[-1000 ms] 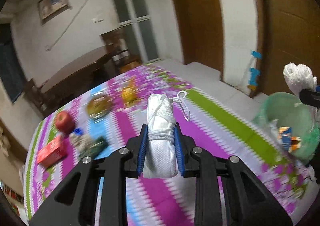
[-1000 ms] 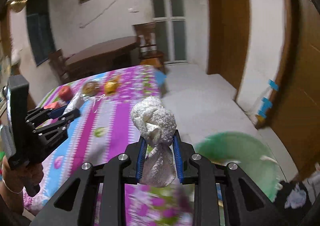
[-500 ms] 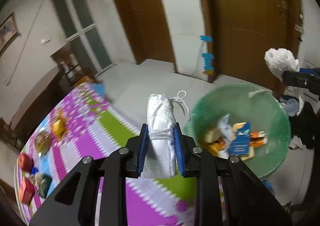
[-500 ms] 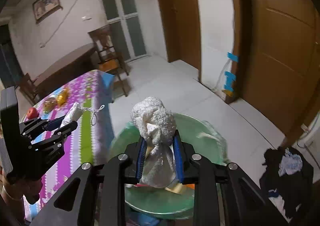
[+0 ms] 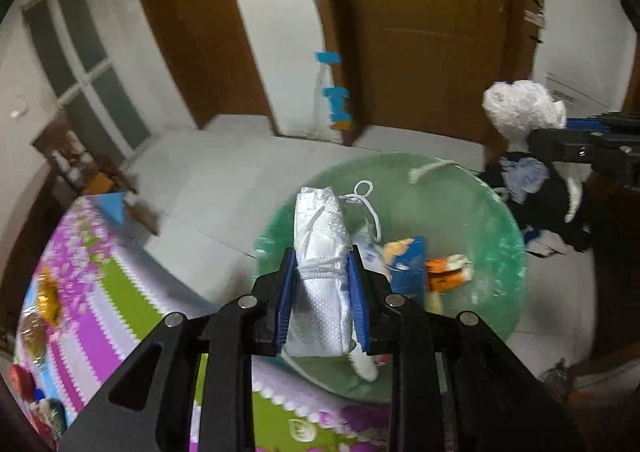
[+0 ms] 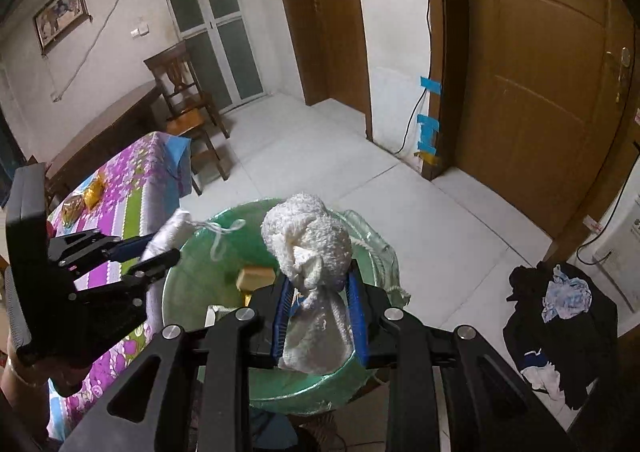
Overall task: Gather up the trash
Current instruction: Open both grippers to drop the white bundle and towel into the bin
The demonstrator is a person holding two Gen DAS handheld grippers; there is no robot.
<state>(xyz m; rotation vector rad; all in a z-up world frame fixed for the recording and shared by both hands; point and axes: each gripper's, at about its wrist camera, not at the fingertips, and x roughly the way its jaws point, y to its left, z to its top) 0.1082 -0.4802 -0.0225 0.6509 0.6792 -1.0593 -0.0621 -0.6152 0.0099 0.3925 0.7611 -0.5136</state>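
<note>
Drop step: left gripper [image 5: 322,304] fingers pinching white pouch [image 5: 320,292], right gripper [image 6: 320,316] fingers pinching towel wad [image 6: 310,248], both over green bin [image 5: 496,236] below the fingers; next, spread fingers to release.

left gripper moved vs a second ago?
Yes. The left gripper, shut on the white mesh bag, has swung off the tablecloth and now hangs over the green bin, which lay at the left-wrist view's right edge before.

Patterned tablecloth [image 6: 132,191] covers table; green bin [image 5: 480,211] on floor.
</note>
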